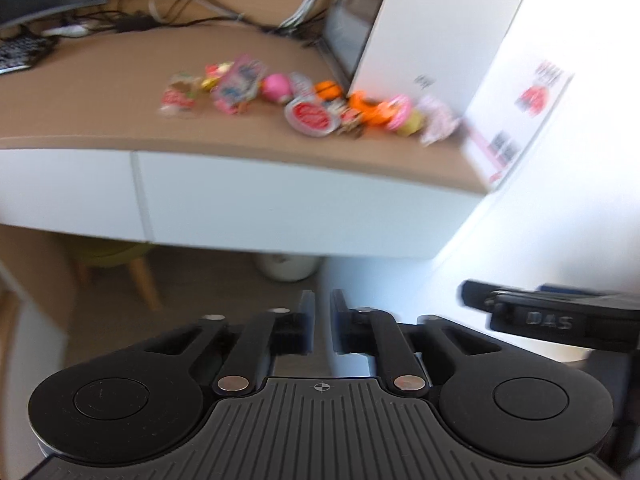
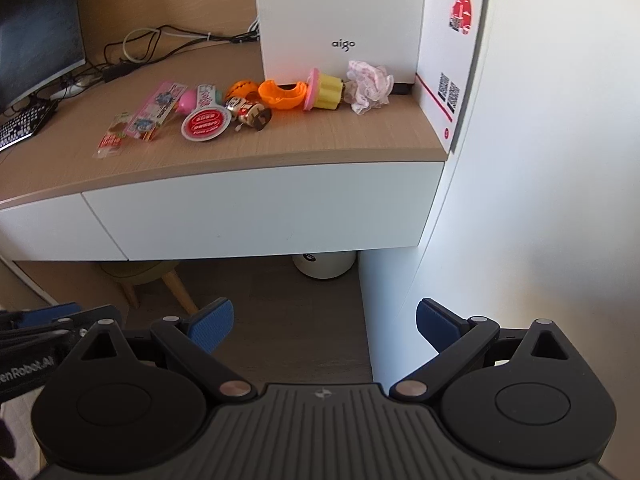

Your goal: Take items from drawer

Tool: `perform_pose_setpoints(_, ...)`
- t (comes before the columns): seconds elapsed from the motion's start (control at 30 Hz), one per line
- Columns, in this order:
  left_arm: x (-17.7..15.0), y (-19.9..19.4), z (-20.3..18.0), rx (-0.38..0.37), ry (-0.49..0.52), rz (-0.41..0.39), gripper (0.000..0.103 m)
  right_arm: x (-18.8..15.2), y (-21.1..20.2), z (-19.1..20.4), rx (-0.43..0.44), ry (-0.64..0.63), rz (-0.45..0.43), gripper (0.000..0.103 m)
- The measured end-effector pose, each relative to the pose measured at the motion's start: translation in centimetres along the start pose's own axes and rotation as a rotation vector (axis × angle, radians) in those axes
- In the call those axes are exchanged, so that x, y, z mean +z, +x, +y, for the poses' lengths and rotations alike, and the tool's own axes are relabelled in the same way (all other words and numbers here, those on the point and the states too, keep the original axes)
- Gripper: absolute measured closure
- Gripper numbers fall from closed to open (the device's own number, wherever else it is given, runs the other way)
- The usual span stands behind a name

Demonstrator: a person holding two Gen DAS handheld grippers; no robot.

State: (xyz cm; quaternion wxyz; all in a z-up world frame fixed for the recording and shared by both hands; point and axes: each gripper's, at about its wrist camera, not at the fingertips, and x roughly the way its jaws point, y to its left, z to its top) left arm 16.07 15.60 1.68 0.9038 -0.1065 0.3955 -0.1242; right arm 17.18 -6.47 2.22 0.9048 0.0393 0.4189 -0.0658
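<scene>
A white drawer [image 2: 256,212] under the wooden desk top [image 2: 280,140] is closed; the left wrist view shows the same drawer [image 1: 280,208], blurred. Small items lie in a row on the desk: snack packets [image 2: 136,124], a round red-and-white lid [image 2: 206,123], an orange shell [image 2: 280,94], a pink-and-yellow toy [image 2: 324,90] and a crumpled wrapper [image 2: 370,84]. My right gripper [image 2: 322,324] is open and empty, held back from the drawer front. My left gripper [image 1: 322,320] is shut with nothing between its fingers, also short of the drawer.
A white box marked aigo [image 2: 340,20] stands at the back right of the desk. A monitor [image 2: 36,28], keyboard [image 2: 22,124] and cables [image 2: 160,44] occupy the left. Below are a white bin [image 2: 324,266] and a green stool [image 2: 140,274]. A white wall [image 2: 540,160] runs along the right.
</scene>
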Motion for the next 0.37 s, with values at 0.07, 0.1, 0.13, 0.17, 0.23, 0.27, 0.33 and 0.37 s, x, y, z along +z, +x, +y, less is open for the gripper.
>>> perform_pose_setpoints(0.07, 0.1, -0.9, 0.0, 0.046, -0.014, -0.082, 0.091, 0.2, -0.4, -0.4, 0.000, 0.025, -0.015, 0.004)
perform_pose_setpoints(0.1, 0.2, -1.2, -0.2, 0.116, -0.010, -0.118, 0.092, 0.3, -0.7, -0.5, 0.007, 0.037, -0.023, 0.004)
perform_pose_setpoints(0.13, 0.4, -1.2, -0.6, 0.195, 0.009, -0.142, 0.092, 0.3, -1.0, -0.5, 0.022, 0.042, -0.032, 0.004)
perform_pose_setpoints(0.17, 0.8, -1.0, -0.8, 0.246, 0.036, -0.156, 0.092, 0.5, -1.5, -0.4, 0.037, 0.042, -0.044, 0.004)
perform_pose_setpoints(0.23, 1.7, -0.6, 0.1, 0.184, 0.046, -0.165, 0.089, 1.0, -2.7, -0.1, 0.067, 0.029, -0.083, 0.004)
perform_pose_setpoints(0.27, 2.2, -0.4, 1.0, 0.163, 0.018, -0.171, 0.088, 1.4, -3.5, 0.2, 0.080, 0.013, -0.106, 0.004)
perform_pose_setpoints(0.33, 3.1, -0.3, 2.8, 0.172, -0.010, -0.191, 0.088, 2.6, -5.5, 1.3, 0.099, -0.045, -0.157, 0.004)
perform_pose_setpoints(0.37, 3.6, -0.1, 3.8, 0.198, -0.024, -0.198, 0.088, 3.1, -6.5, 2.1, 0.110, -0.084, -0.187, 0.004)
